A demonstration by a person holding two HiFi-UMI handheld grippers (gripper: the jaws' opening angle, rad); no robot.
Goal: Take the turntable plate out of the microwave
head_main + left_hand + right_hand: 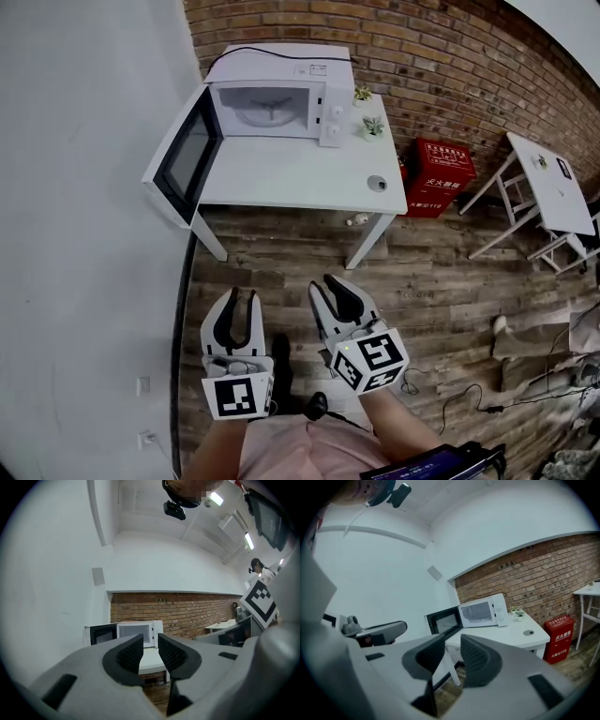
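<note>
A white microwave point(281, 98) stands at the back of a white table point(281, 173), its door point(187, 159) swung wide open to the left. Inside the lit cavity lies the round turntable plate point(267, 114). Both grippers hang well short of the table, over the wooden floor. My left gripper point(241, 298) is open with nothing between its jaws, and so is my right gripper point(328, 284). The left gripper view shows the microwave point(136, 633) far beyond the jaws. In the right gripper view the microwave point(483, 611) stands off to the right of the jaws.
Two small potted plants point(373, 126) stand right of the microwave, and a small round object point(377, 183) lies near the table's right edge. A red crate point(439, 176) sits by the brick wall. A white folding table point(548, 183) stands at right. Cables point(469, 398) trail on the floor.
</note>
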